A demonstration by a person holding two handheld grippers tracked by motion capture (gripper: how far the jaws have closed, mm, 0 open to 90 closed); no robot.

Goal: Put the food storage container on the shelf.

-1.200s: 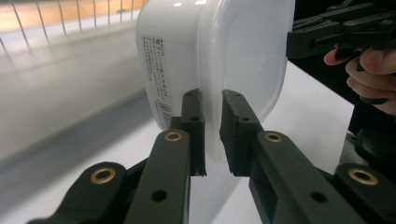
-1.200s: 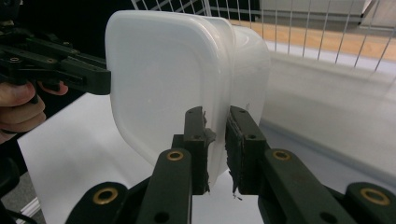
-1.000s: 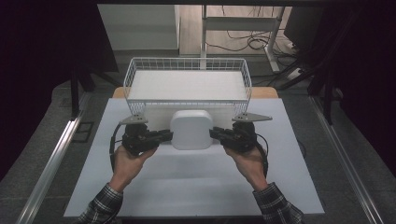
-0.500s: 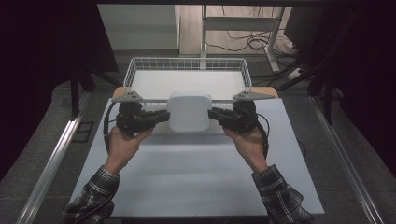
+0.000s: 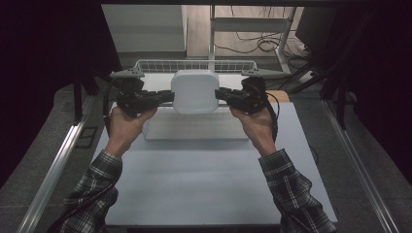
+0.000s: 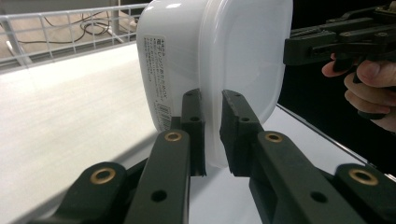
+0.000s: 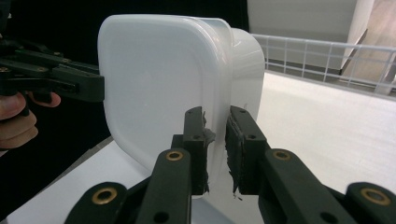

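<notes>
Both tongs, left point(image 5: 167, 97) and right point(image 5: 219, 93), are clamped on opposite rims of a smooth white rounded-square plastic tub point(image 5: 194, 91), held up by the tabletop's point(image 5: 204, 184) far edge, in front of the wire basket point(image 5: 194, 65).

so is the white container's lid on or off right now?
On. The white container has its lid seated flush; the left gripper and right gripper each pinch its rim.

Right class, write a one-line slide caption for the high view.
Two hand-held grippers, left gripper and right gripper, clamp a white lidded container by opposite rims above the wire basket.
</notes>
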